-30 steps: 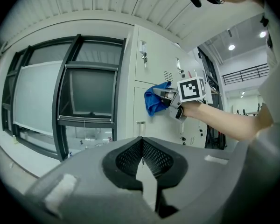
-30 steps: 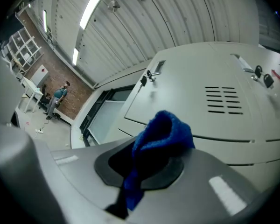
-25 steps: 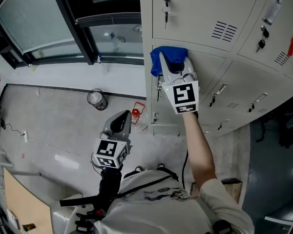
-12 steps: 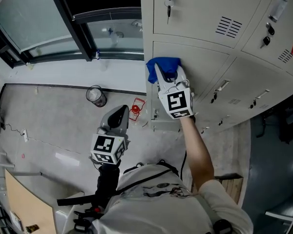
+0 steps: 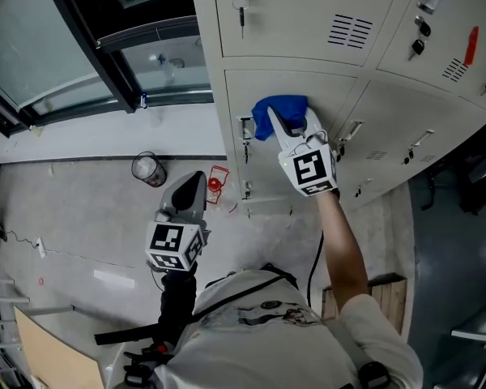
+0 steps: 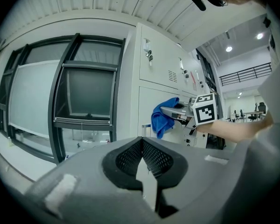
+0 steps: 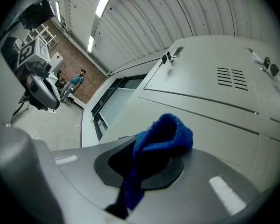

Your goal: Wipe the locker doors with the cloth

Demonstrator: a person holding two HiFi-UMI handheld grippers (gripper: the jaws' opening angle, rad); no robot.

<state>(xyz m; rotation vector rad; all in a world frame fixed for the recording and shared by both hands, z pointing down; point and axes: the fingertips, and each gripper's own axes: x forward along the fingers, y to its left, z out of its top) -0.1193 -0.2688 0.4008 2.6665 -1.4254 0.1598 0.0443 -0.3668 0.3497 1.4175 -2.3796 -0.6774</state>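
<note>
The right tool (image 5: 289, 125) pinches a blue cloth (image 5: 279, 109) and holds it against a locker door (image 5: 308, 87) in the middle row, near the door's top edge and about midway between its left and right edges. In the right gripper view the tool (image 7: 139, 168) has its jaws closed on the cloth (image 7: 164, 135). A bunched wad sticks out past the tips toward the door (image 7: 214, 129), and a narrow tail hangs back between the jaws. The person's arm (image 5: 342, 241) reaches up to this tool, and its marker cube (image 5: 309, 171) faces the head camera.

The left tool (image 5: 191, 188) hangs lower, over the floor (image 5: 81, 217), well apart from the lockers and left of the door's lower left corner. In its own view the jaws (image 6: 143, 164) are pressed together at the tips with nothing between them. They point toward the lockers, where the cloth (image 6: 161, 120) and the right tool (image 6: 178, 113) show against the door (image 6: 149, 104).

Keys (image 5: 241, 0) hang from the lock of the locker above. A window (image 5: 57, 47) stands left of the lockers. On the floor below it are a round can (image 5: 148, 168) and a small red object (image 5: 215, 185).
</note>
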